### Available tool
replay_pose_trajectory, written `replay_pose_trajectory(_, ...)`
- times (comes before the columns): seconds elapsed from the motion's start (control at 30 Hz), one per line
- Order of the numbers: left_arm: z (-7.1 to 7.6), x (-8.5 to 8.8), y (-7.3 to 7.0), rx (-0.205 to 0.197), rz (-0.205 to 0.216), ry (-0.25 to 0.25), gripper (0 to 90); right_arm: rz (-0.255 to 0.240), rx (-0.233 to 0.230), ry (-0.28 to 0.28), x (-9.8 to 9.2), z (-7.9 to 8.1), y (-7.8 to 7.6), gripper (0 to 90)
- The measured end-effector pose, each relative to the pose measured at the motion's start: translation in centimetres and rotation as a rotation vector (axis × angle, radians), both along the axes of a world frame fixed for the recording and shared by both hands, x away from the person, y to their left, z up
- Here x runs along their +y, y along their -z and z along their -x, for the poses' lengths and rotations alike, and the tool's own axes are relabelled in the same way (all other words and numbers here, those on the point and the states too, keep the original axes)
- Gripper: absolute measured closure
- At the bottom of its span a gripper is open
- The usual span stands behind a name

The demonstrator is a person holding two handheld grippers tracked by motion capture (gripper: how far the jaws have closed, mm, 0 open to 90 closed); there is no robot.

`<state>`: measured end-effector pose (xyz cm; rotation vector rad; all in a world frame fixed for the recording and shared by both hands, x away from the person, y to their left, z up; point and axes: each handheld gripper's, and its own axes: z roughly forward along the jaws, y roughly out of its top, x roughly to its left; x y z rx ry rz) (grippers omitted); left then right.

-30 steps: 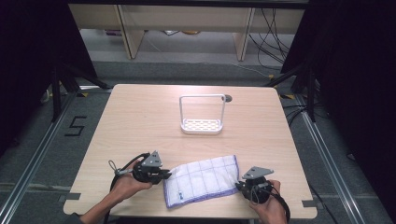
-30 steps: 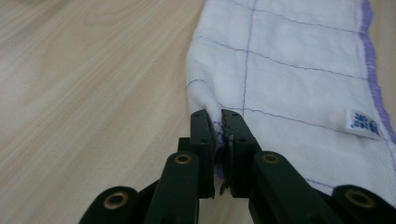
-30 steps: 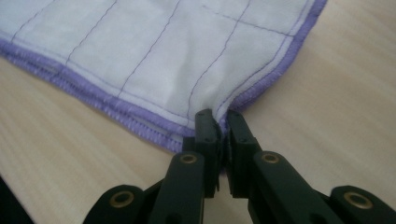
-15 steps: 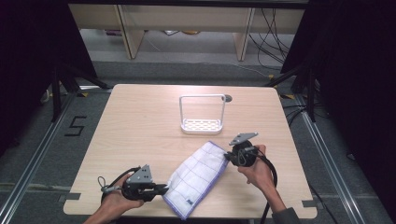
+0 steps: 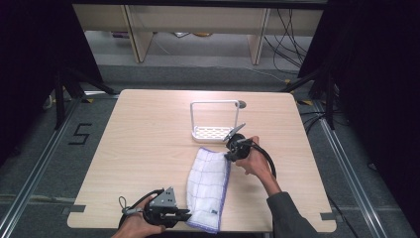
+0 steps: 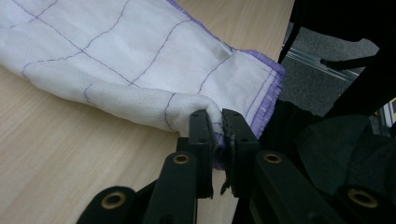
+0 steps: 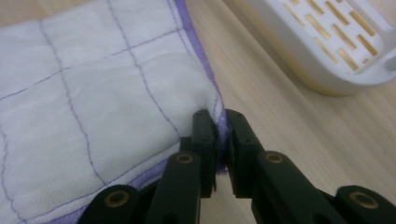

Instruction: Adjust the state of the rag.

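Pale wooden counter (image 5: 148,148) carries the cloth (image 5: 209,186) lengthwise near the white rack (image 5: 214,133), while close views reveal each hand-held gripper, left (image 6: 218,130) and right (image 7: 219,128), pinching a purple-edged corner, jaws just loosening.

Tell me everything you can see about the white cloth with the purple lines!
The cloth is white, soft-looking woven fabric with thin purple grid lines and a purple stitched border. It lies folded into a long strip on the wooden table, running from near the white rack toward the person's edge. It is a little puffy and wrinkled, not flat. The left gripper pinches its near end between its fingers, and the right gripper pinches its far corner at the border.
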<state>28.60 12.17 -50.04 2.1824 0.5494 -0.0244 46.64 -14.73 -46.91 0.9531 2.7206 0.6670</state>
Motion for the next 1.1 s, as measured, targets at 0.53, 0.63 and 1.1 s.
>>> replay_pose_trajectory(0.53,-4.8,1.8,-2.5,0.027,0.068,-0.189,38.3,-0.148,-0.110,0.175,-2.4,1.8,-1.0,60.2)
replay_pose_trajectory(0.63,-6.9,1.6,-2.5,0.002,0.062,-0.233,38.3,-0.139,-0.117,0.198,-2.1,1.3,-0.2,62.3)
replay_pose_trajectory(1.1,-12.7,2.1,-0.5,-0.012,-0.033,-0.367,31.7,-0.120,-0.126,0.135,-1.0,1.2,-0.2,89.0)
